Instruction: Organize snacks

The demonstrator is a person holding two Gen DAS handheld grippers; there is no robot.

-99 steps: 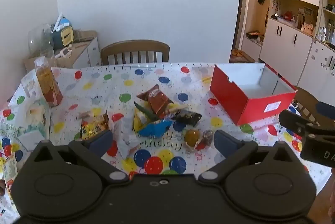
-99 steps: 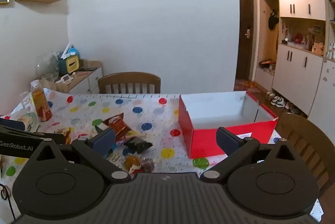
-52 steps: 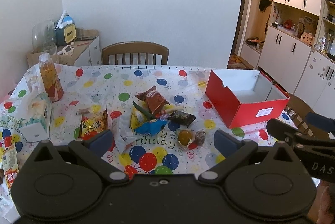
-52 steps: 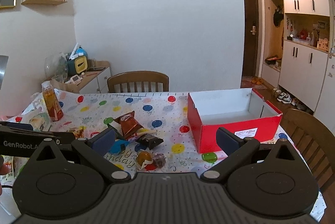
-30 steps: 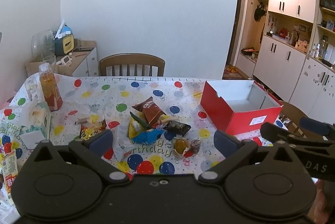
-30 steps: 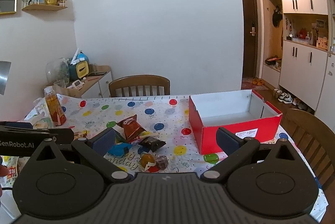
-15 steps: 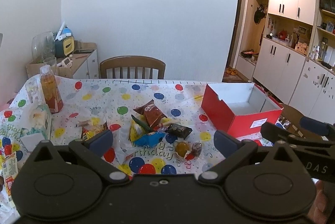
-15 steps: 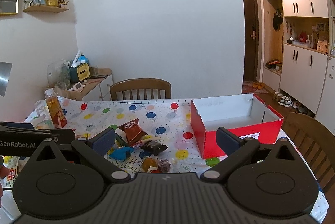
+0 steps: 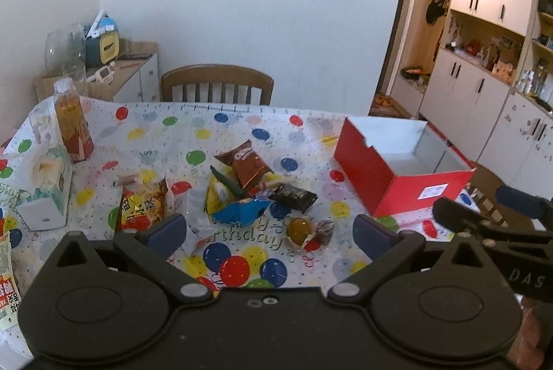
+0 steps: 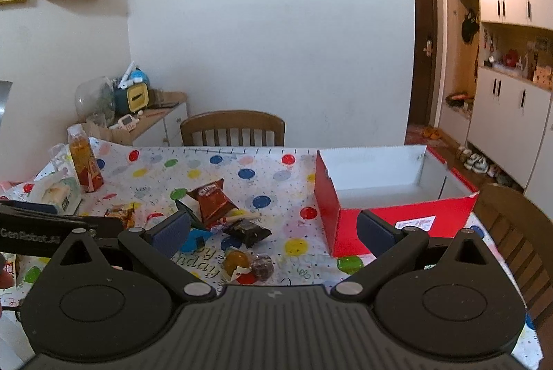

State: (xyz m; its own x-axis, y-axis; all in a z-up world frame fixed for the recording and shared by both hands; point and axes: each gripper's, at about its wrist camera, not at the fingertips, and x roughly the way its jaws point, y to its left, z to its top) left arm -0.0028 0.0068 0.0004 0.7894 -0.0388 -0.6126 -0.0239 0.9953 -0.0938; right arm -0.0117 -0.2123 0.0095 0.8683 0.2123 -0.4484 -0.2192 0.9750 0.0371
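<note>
A heap of snacks lies mid-table: a brown packet (image 9: 246, 162) (image 10: 213, 199), a black packet (image 9: 293, 196) (image 10: 247, 231), a blue packet (image 9: 240, 211), a yellow-red bag (image 9: 144, 206), and a round yellow sweet (image 9: 300, 228) (image 10: 235, 261). An open red box (image 9: 366, 168) (image 10: 326, 197), white inside and empty, stands at the right. My left gripper (image 9: 269, 235) is open and empty, held above the near table edge. My right gripper (image 10: 273, 230) is open and empty, also above the near edge, to the right of the left one.
A juice bottle (image 9: 72, 124) and a tissue box (image 9: 45, 187) stand at the left. A wooden chair (image 9: 217, 86) is behind the balloon-print tablecloth (image 9: 207, 131); another chair (image 10: 515, 228) is at the right. White cabinets line the right wall.
Both grippers have drawn back and up from the table, then the left view tilted down slightly. Both stay open. Nothing on the table has moved.
</note>
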